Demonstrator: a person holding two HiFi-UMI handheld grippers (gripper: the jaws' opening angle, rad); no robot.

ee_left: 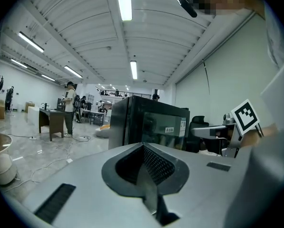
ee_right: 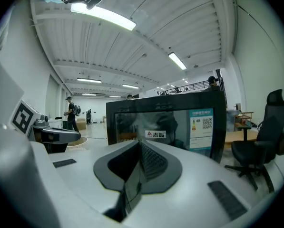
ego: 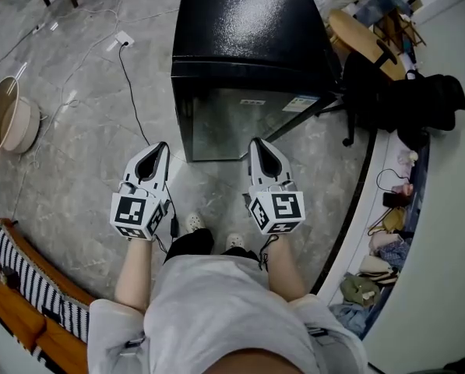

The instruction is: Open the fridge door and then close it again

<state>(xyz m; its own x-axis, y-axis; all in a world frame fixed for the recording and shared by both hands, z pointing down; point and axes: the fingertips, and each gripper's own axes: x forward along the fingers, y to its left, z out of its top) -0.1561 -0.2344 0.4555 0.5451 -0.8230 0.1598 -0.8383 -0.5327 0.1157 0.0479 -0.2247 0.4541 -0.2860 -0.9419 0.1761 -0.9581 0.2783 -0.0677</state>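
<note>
A small black fridge [ego: 248, 45] stands on the grey floor ahead of me, its glass door [ego: 248, 123] closed and facing me. My left gripper [ego: 160, 148] hovers short of the door's left corner, jaws shut with nothing between them. My right gripper [ego: 257, 143] hangs level with it before the door's middle, also shut and empty. Neither touches the fridge. In the left gripper view the fridge [ee_left: 151, 125] stands beyond the closed tips [ee_left: 142, 146]. The right gripper view faces the door [ee_right: 165, 122] squarely over its closed tips [ee_right: 141, 144], with a label sticker at the door's upper right.
A black office chair [ego: 403, 100] draped with dark cloth stands right of the fridge. A power cable [ego: 131, 92] runs across the floor to the fridge's left side. A round pot [ego: 6, 123] sits far left, a striped cushion [ego: 22, 279] at lower left.
</note>
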